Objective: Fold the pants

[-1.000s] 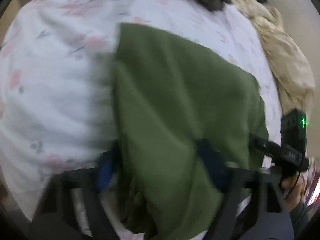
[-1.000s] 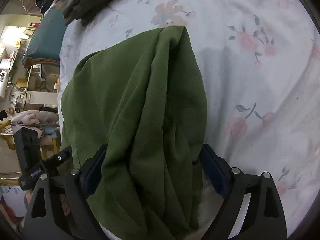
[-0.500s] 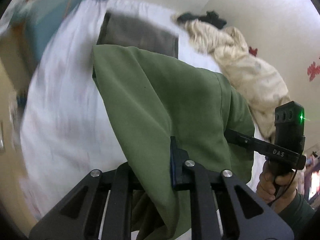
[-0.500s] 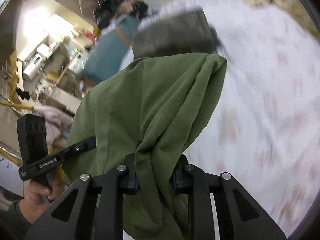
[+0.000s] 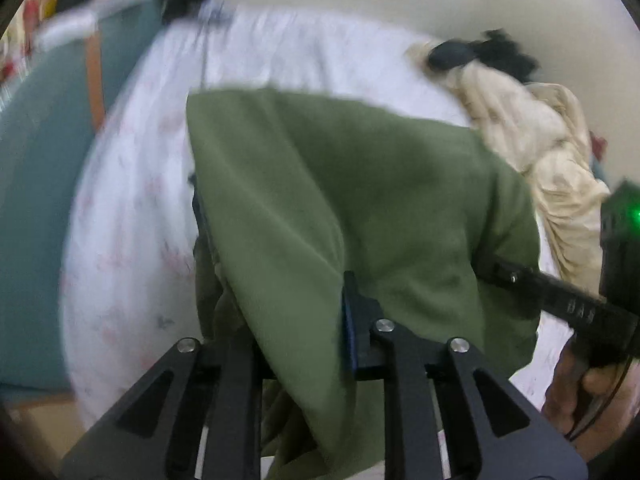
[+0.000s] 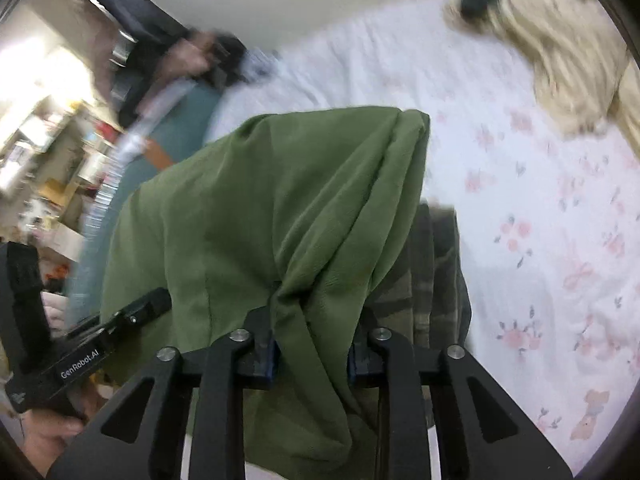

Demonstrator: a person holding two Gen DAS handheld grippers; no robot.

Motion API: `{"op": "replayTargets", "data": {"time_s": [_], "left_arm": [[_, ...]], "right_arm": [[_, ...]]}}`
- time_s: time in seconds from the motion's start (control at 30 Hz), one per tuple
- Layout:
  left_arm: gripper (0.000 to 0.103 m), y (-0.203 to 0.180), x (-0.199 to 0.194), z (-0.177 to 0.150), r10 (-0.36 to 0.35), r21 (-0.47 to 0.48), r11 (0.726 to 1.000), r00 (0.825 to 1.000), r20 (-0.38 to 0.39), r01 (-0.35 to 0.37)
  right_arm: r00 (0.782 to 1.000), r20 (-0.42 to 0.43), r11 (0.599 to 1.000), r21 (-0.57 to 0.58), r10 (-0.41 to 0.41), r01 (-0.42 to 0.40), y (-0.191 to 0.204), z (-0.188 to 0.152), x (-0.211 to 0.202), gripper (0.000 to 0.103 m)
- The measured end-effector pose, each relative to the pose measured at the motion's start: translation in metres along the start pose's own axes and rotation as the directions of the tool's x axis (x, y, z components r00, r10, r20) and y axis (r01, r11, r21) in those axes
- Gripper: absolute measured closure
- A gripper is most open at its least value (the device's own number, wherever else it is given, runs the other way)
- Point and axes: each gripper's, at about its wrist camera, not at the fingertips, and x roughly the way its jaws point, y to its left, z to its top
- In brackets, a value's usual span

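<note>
While both frames are motion-blurred, the count is clear: one pair of olive-green fabric pants, two black two-finger grippers, one white floral-print bed sheet, one crumpled cream-coloured garment at the far end of the bed.

Left gripper is clamped on a fold of the pants — jaws easing apart slightly, cloth between them. Right gripper likewise grips a bunched fold, jaws opening a little, pads pressing the fabric.

The pants hang draped between the two grippers, lifted over the sheet.

Hidden or unclear:
- left gripper's left pad is buried under cloth
- lower pant legs cut off at frame bottom
- a dark plaid fabric shows just beyond the pants, partly covered
- a dark item on the cream garment — too blurred to identify
- room clutter at left unreadable
</note>
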Motion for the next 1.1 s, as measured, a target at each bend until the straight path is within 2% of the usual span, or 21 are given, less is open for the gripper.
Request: {"op": "replayTargets", "data": {"time_s": [0.1, 0.17, 0.23, 0.27, 0.3, 0.33, 0.37, 0.4, 0.43, 0.47, 0.5, 0.53, 0.6, 0.63, 0.77, 0.87, 0.93, 0.97, 1.1], "left_arm": [[0.083, 0.016, 0.026, 0.0, -0.023, -0.037, 0.999, 1.0, -0.007, 0.023], [0.082, 0.018, 0.037, -0.004, -0.015, -0.042, 0.999, 1.0, -0.013, 0.015], [0.079, 0.018, 0.037, -0.005, 0.011, -0.034, 0.999, 1.0, 0.008, -0.011], [0.073, 0.017, 0.033, -0.005, 0.029, -0.021, 0.999, 0.999, 0.03, -0.029], [0.061, 0.014, 0.027, -0.006, 0.05, -0.01, 0.999, 0.997, 0.05, -0.05], [0.055, 0.013, 0.019, -0.009, 0.072, -0.003, 0.997, 0.995, 0.074, -0.072], [0.041, 0.013, 0.009, -0.015, 0.091, -0.003, 0.996, 0.991, 0.098, -0.091], [0.024, 0.013, 0.002, -0.018, 0.114, -0.01, 0.993, 0.988, 0.108, -0.114], [0.02, 0.017, -0.008, -0.022, 0.137, -0.024, 0.991, 0.982, 0.131, -0.135], [0.02, 0.02, -0.019, -0.026, 0.144, -0.031, 0.99, 0.977, 0.157, -0.14], [0.02, 0.024, -0.027, -0.029, 0.177, -0.037, 0.984, 0.968, 0.177, -0.173], [0.019, 0.027, -0.034, -0.032, 0.238, -0.04, 0.971, 0.953, 0.189, -0.235], [0.02, 0.034, -0.049, -0.046, 0.378, -0.043, 0.925, 0.904, 0.2, -0.377], [0.02, 0.037, -0.058, -0.053, 0.383, -0.045, 0.923, 0.9, 0.21, -0.382], [0.02, 0.034, -0.108, -0.093, 0.286, -0.035, 0.957, 0.916, 0.283, -0.288], [0.02, 0.016, -0.149, -0.138, 0.219, -0.024, 0.974, 0.914, 0.341, -0.224], [0.02, 0.001, -0.179, -0.173, 0.165, -0.015, 0.985, 0.91, 0.38, -0.173], [0.02, -0.009, -0.196, -0.197, 0.141, -0.01, 0.989, 0.9, 0.412, -0.151], [0.015, -0.041, -0.244, -0.263, 0.112, -0.012, 0.993, 0.885, 0.453, -0.12]], "right_arm": [[1.0, -0.011, 0.999, 0.035, -0.002, 0.003, -0.014, 0.005, 0.031, 0.064], [0.999, -0.047, 0.997, 0.074, -0.026, 0.029, -0.023, 0.0, 0.048, 0.064], [0.997, -0.041, 0.997, 0.046, -0.067, 0.069, -0.018, 0.003, 0.051, 0.063], [0.995, -0.039, 0.995, 0.025, -0.094, 0.095, -0.013, 0.005, 0.05, 0.062], [0.991, -0.04, 0.992, 0.012, -0.125, 0.125, -0.008, 0.007, 0.046, 0.058], [0.989, -0.038, 0.99, 0.011, -0.141, 0.141, -0.006, 0.01, 0.041, 0.049], [0.988, -0.028, 0.989, 0.007, -0.149, 0.149, -0.006, 0.011, 0.035, 0.044], [0.989, -0.01, 0.989, -0.003, -0.151, 0.151, -0.006, 0.01, 0.025, 0.033], [0.989, 0.006, 0.988, -0.011, -0.151, 0.151, -0.008, 0.008, 0.015, 0.027], [0.989, 0.021, 0.989, -0.015, -0.144, 0.144, -0.009, 0.006, 0.005, 0.026], [0.99, 0.043, 0.991, -0.019, -0.134, 0.135, -0.01, 0.003, -0.006, 0.027], [0.988, 0.064, 0.989, -0.025, -0.141, 0.143, -0.011, -0.002, -0.018, 0.026], [0.973, 0.136, 0.979, -0.048, -0.189, 0.197, -0.009, -0.012, -0.047, 0.026], [0.969, 0.158, 0.978, -0.057, -0.19, 0.201, -0.007, -0.019, -0.061, 0.025], [0.968, 0.211, 0.978, -0.132, -0.134, 0.164, 0.013, -0.056, -0.108, 0.018], [0.957, 0.263, 0.966, -0.186, -0.125, 0.177, 0.035, -0.09, -0.141, 0.012], [0.942, 0.319, 0.961, -0.209, -0.106, 0.179, 0.049, -0.12, -0.169, 0.009], [0.938, 0.333, 0.962, -0.211, -0.098, 0.175, 0.052, -0.131, -0.178, 0.007], [0.921, 0.38, 0.96, -0.216, -0.085, 0.178, 0.07, -0.189, -0.221, 0.006]]}}
